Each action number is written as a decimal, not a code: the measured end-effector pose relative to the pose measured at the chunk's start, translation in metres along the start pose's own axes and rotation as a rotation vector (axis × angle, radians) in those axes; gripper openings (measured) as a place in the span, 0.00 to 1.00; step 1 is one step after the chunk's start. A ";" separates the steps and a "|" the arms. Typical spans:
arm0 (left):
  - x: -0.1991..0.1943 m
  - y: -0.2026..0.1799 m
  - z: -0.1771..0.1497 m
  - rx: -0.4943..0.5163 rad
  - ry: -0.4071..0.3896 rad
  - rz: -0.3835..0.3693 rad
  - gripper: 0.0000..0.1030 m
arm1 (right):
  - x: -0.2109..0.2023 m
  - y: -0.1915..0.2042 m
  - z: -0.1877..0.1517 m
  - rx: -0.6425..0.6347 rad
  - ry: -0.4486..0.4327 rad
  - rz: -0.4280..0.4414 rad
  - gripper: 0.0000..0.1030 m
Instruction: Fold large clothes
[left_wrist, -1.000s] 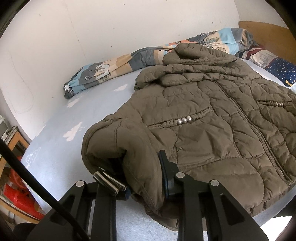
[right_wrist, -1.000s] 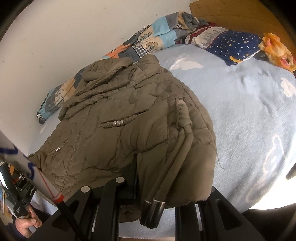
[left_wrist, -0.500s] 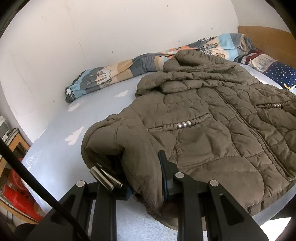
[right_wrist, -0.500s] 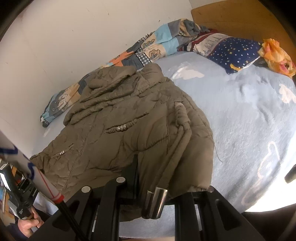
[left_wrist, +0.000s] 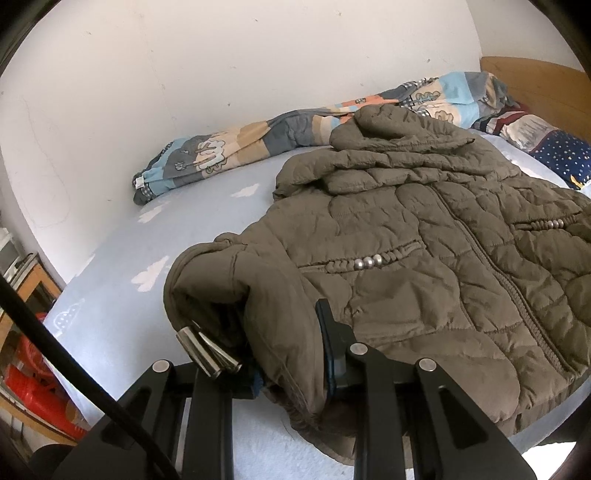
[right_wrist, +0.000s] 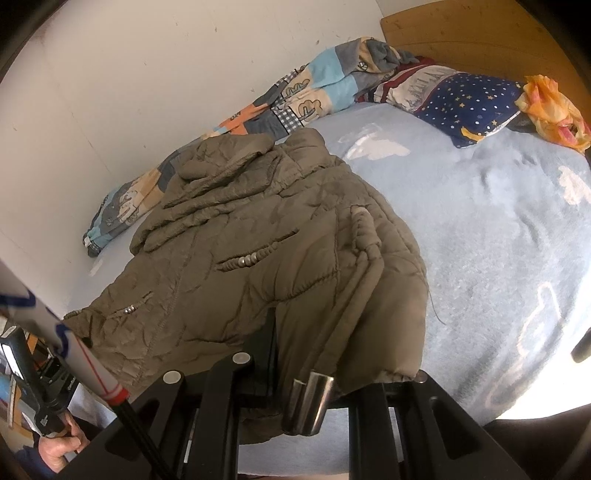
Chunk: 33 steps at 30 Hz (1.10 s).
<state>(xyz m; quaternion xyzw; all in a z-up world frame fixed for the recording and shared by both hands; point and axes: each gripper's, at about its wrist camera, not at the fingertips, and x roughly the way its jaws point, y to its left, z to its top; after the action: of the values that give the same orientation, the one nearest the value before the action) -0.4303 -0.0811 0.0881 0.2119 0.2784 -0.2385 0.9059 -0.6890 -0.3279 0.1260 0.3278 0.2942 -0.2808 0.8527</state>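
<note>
An olive-brown quilted jacket (left_wrist: 424, 258) lies front up on the light blue bed sheet (left_wrist: 122, 295), hood toward the wall. It also shows in the right wrist view (right_wrist: 236, 266). My left gripper (left_wrist: 288, 365) is shut on the jacket's near left hem corner, lifting a fold of fabric. My right gripper (right_wrist: 310, 373) is shut on the near right hem corner. Drawcords with metal tips (right_wrist: 308, 402) hang over the right gripper, and metal tips (left_wrist: 207, 350) lie by the left one.
A patchwork quilt (left_wrist: 258, 144) is bunched along the white wall. A star-print pillow (right_wrist: 469, 99) and an orange cloth (right_wrist: 550, 107) lie by the wooden headboard (right_wrist: 480, 40). A red box (left_wrist: 33, 384) and wooden furniture stand beyond the bed's left edge.
Both grippers have risen slightly with the hem corners held, and the jacket's near edge has lifted and drawn a little further from the cameras.
</note>
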 end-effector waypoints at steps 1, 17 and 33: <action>0.000 0.000 0.000 0.000 0.000 0.002 0.22 | -0.001 -0.001 0.001 0.002 0.000 0.004 0.16; 0.001 0.000 0.001 0.004 0.002 0.010 0.22 | -0.004 -0.006 0.005 0.018 0.001 0.022 0.16; 0.001 0.003 0.007 -0.020 -0.002 -0.001 0.22 | -0.009 -0.001 0.012 0.009 -0.010 0.030 0.15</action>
<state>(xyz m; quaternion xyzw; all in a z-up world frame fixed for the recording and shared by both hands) -0.4253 -0.0830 0.0940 0.2024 0.2803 -0.2365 0.9081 -0.6914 -0.3346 0.1391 0.3347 0.2837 -0.2712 0.8567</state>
